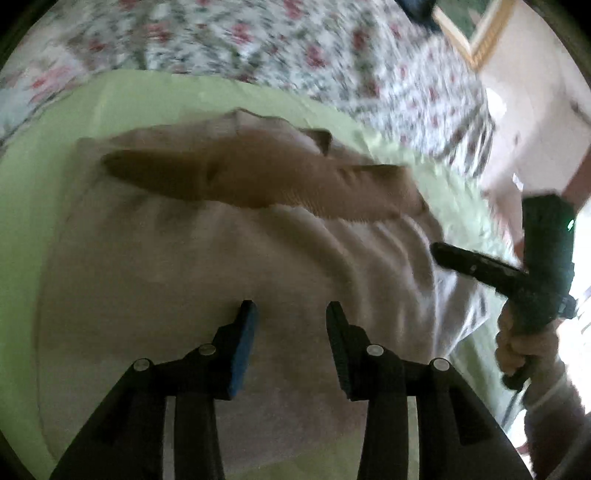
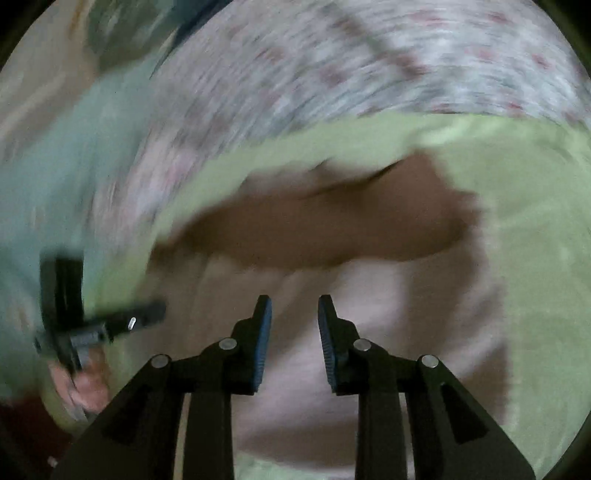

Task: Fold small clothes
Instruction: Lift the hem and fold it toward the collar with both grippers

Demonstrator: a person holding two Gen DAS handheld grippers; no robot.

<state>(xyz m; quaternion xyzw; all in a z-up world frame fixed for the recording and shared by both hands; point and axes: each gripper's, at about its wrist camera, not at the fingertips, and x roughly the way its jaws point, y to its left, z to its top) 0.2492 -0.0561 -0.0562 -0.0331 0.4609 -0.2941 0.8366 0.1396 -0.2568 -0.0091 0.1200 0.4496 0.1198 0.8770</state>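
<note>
A small pale pink garment [image 1: 229, 280] with a tan brown band [image 1: 258, 181] across its far part lies flat on a light green sheet [image 1: 22, 206]. My left gripper [image 1: 291, 314] is open and empty just above the pink cloth. My right gripper [image 2: 294, 310] is open and empty over the same garment [image 2: 369, 332], whose brown band [image 2: 314, 232] lies ahead. The right gripper also shows in the left wrist view [image 1: 480, 266] at the garment's right edge. The left gripper shows blurred in the right wrist view [image 2: 110, 325].
A floral bedspread [image 1: 295, 40] lies beyond the green sheet [image 2: 535, 258]. A framed picture [image 1: 480, 33] and pale wall are at the far right. Both views are motion-blurred.
</note>
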